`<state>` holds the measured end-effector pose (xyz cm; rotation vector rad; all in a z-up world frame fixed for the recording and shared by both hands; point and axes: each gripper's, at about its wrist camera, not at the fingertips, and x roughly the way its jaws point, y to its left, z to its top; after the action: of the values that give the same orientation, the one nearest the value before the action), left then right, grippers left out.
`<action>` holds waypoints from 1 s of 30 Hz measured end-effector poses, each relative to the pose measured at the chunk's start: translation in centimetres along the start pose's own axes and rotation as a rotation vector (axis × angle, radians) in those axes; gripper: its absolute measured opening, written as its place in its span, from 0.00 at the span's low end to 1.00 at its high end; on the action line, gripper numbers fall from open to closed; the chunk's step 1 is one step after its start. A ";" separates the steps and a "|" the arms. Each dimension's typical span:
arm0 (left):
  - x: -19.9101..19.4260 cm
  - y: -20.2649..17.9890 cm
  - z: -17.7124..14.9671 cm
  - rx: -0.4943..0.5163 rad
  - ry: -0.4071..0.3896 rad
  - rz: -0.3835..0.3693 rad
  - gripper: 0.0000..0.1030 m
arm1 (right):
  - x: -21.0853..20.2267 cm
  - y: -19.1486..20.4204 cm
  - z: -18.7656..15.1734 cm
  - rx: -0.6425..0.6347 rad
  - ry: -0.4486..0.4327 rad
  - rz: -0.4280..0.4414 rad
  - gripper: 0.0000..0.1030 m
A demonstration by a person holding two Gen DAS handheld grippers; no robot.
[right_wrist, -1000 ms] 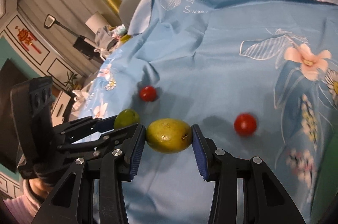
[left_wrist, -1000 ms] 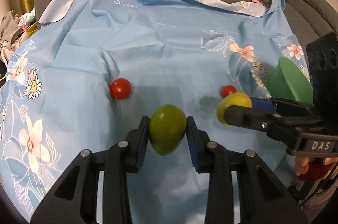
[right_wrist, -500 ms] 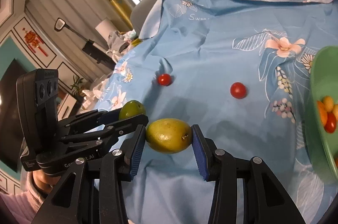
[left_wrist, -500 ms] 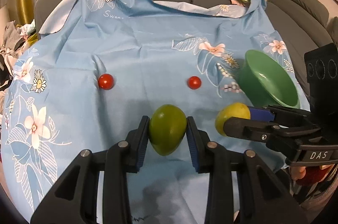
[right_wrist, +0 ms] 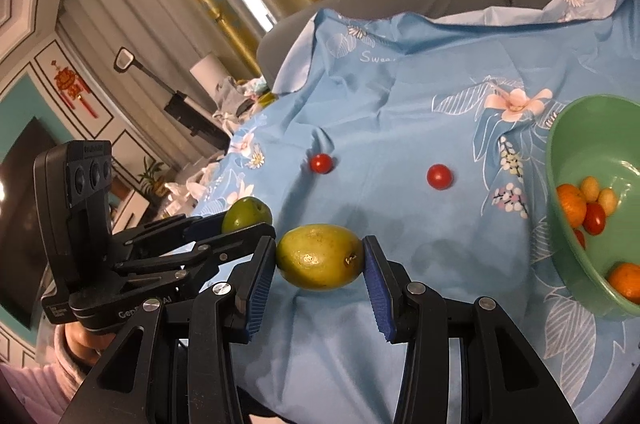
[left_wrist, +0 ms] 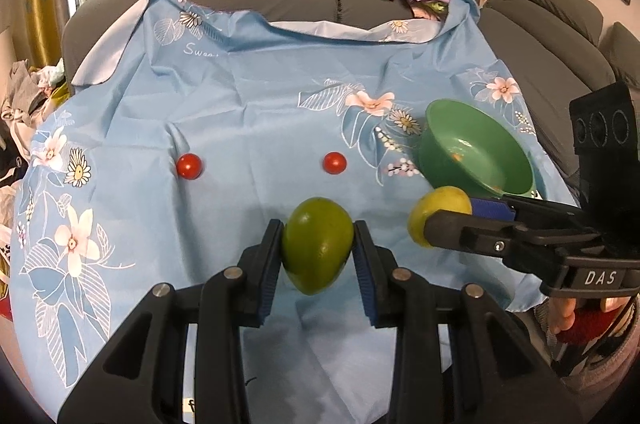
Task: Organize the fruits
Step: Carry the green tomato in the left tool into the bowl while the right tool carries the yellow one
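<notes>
Now both fruits are off the blue floral cloth (left_wrist: pixel 248 112) and closer to the green bowl (left_wrist: pixel 516 160), which has come fully into view on the right. The left gripper (left_wrist: pixel 318 252) is clamped narrowly on a green lime (left_wrist: pixel 316 244); the right gripper (right_wrist: pixel 320 260) pinches a yellow-green lemon (right_wrist: pixel 320 256) endwise. Two cherry tomatoes (left_wrist: pixel 189 166) remain on the cloth, so after these drops, judging by the bowl's tangerines (right_wrist: pixel 572 204), more collecting follows.

"DAS" on right gripper (left_wrist: pixel 448 224) body; "Swee…", partly folded away, on blue cloth (left_wrist: pixel 240 112).
</notes>
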<state>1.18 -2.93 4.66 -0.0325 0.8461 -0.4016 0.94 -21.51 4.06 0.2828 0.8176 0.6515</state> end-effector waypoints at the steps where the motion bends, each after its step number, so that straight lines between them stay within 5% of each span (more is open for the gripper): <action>1: -0.1 -0.1 0.1 0.003 -0.002 0.001 0.33 | -0.2 0.0 0.0 0.000 -0.006 0.001 0.44; 30: 2.2 -7.2 3.2 0.168 0.017 -0.045 0.33 | -5.7 -4.8 -0.2 0.087 -0.139 -0.016 0.44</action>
<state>2.42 -10.75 6.54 0.1077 0.8270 -0.5146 -0.05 -28.86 4.96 0.3962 0.7150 0.5754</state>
